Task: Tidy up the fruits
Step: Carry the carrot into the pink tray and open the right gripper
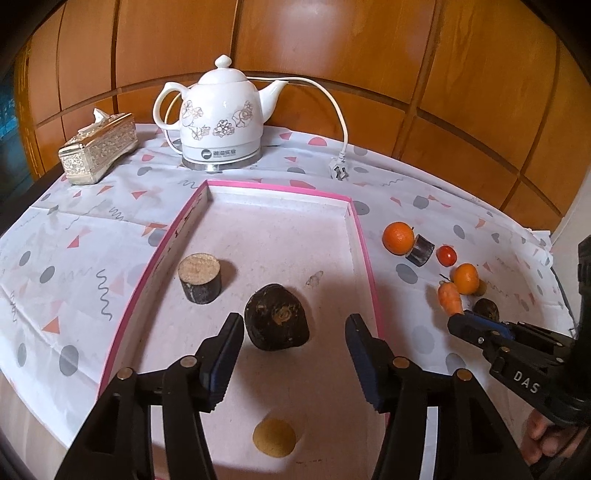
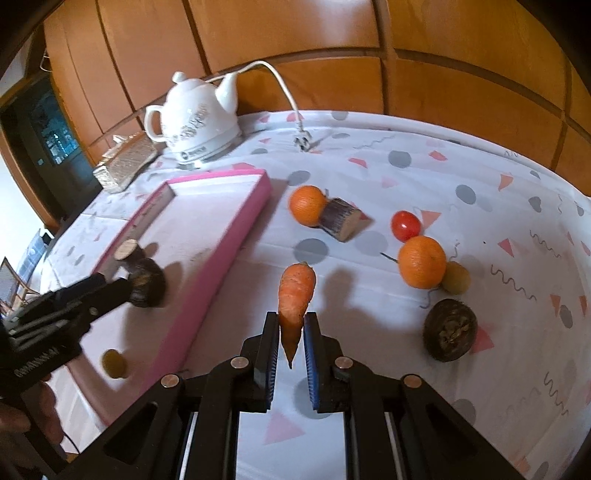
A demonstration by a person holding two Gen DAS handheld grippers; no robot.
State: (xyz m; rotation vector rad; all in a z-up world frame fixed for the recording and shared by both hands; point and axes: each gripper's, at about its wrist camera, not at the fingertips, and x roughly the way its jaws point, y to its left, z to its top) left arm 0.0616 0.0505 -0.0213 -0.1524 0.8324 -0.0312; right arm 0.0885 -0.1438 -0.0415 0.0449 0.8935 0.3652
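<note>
The carrot [image 2: 295,295], orange and tapered, hangs tip-down, pinched in the right tool [image 2: 290,345] just right of the pink-rimmed tray [image 2: 236,236]. Inside the tray lies a dark round fruit [image 1: 276,317] between the left tool's [image 1: 294,330] parted, empty jaws. Right of the tray, oranges [image 2: 422,262] rest on the patterned cloth [image 2: 480,177] covering the desk; wooden panelling [image 2: 332,29] stands behind.

Wood-panelled wall [image 1: 332,55] is filling the whole top of both views, orange-brown with dark grooves. Table is wearing a white cloth [image 2: 461,177] printed with grey dots and pink triangles. Dark window or screen [image 2: 55,140] is showing at far left, right wrist view. Daylight-ish glare is hitting the panels.
</note>
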